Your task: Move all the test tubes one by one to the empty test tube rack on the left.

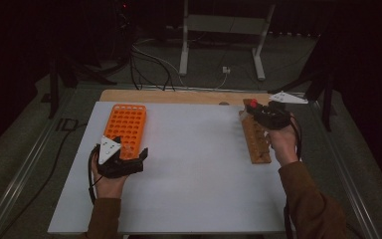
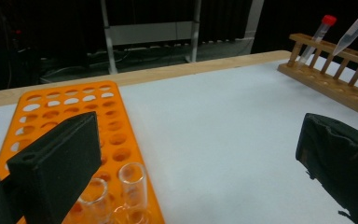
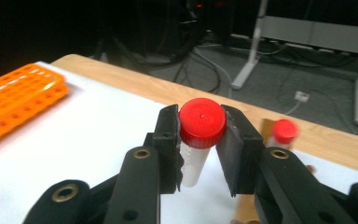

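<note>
Right tongs [image 3: 200,140] are clamped on a red-capped tube [image 3: 196,140] just below its cap, held over the far end of the wooden rack [image 1: 256,142]. The right gripper view shows a second red-capped tube [image 3: 282,133] close behind; the high view cannot resolve it. Left tongs [image 1: 129,162] stand wide open, holding nothing, at the near end of the orange rack [image 1: 127,124] on the white surface [image 1: 194,164]. The left gripper view shows clear glass tubes [image 2: 133,179] seated in that rack's near holes.
</note>
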